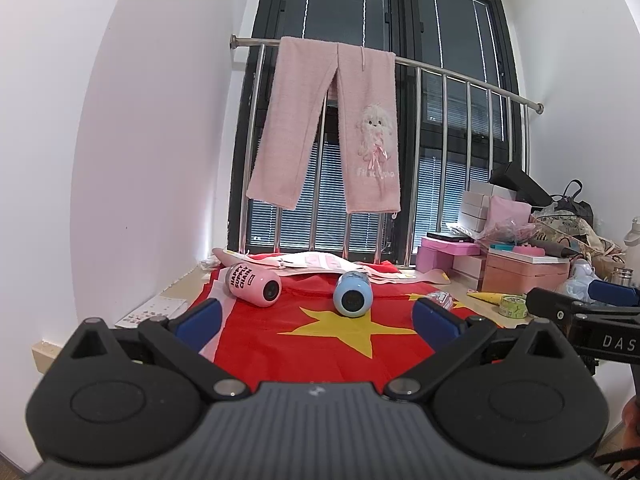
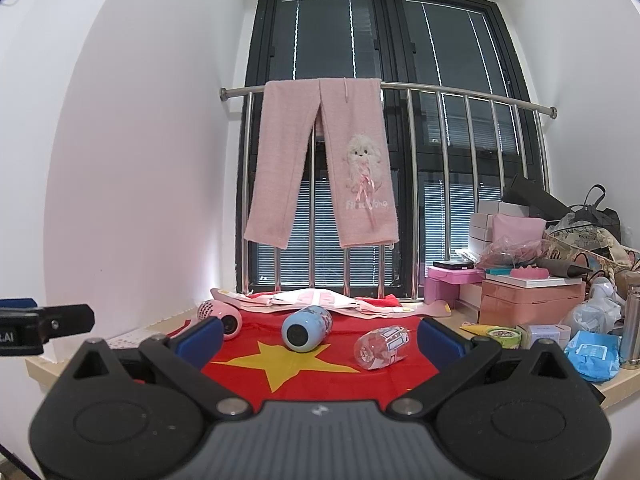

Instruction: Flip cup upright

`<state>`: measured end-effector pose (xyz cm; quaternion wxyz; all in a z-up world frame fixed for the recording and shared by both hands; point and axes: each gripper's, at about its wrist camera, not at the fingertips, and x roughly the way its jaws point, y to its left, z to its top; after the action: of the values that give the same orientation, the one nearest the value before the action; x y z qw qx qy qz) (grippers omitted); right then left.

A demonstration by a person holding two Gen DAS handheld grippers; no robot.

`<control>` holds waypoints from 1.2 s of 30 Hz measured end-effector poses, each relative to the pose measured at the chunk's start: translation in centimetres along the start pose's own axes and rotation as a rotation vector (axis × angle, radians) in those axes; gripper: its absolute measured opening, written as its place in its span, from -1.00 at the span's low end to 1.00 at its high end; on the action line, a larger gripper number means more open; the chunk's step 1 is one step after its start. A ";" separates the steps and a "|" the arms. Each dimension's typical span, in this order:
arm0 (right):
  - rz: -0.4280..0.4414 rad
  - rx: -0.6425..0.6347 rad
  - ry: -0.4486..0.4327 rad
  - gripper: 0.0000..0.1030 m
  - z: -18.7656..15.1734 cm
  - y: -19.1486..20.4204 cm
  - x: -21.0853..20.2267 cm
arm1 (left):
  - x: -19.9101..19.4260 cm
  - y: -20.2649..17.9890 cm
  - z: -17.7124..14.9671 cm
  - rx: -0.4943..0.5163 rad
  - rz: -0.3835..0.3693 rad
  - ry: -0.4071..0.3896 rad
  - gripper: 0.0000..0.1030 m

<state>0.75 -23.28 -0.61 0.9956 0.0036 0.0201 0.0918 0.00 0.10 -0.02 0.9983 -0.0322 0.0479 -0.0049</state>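
Three cups lie on their sides on a red cloth with yellow stars (image 1: 320, 344) (image 2: 320, 364). A pink cup (image 1: 253, 284) (image 2: 224, 318) lies at the left. A blue cup (image 1: 352, 294) (image 2: 306, 327) lies in the middle, its base toward me. A clear cup (image 2: 382, 347) (image 1: 440, 300) lies at the right. My left gripper (image 1: 316, 318) is open and empty, held short of the pink and blue cups. My right gripper (image 2: 320, 336) is open and empty, held short of the blue and clear cups.
A pile of pink boxes (image 2: 528, 300), bags and packets fills the right end of the sill. Pink trousers (image 2: 320, 164) hang on a steel rail (image 2: 460, 88) before the window. A white wall stands at the left. The right gripper shows at the right edge (image 1: 584, 312).
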 end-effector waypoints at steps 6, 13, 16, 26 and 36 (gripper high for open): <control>0.000 0.001 -0.001 1.00 0.0 0.0 0.0 | 0.0 0.0 0.0 0.000 -0.001 -0.001 1.00; 0.000 0.001 0.000 1.00 0.0 0.0 -0.1 | 0.0 0.0 -0.1 0.000 0.001 -0.001 1.00; -0.001 0.000 0.005 1.00 -0.3 0.3 0.4 | 0.1 0.0 0.0 0.001 0.000 0.004 1.00; -0.017 0.020 0.080 1.00 -0.4 -0.8 4.4 | 4.1 0.5 0.7 -0.026 0.017 0.061 1.00; -0.030 0.014 0.226 1.00 0.4 -3.2 14.4 | 12.7 0.8 2.3 0.003 0.030 0.126 1.00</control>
<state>15.47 -23.81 -0.81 0.9882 0.0000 0.1328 0.0767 12.87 0.90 0.95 0.9933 -0.0297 0.1113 0.0079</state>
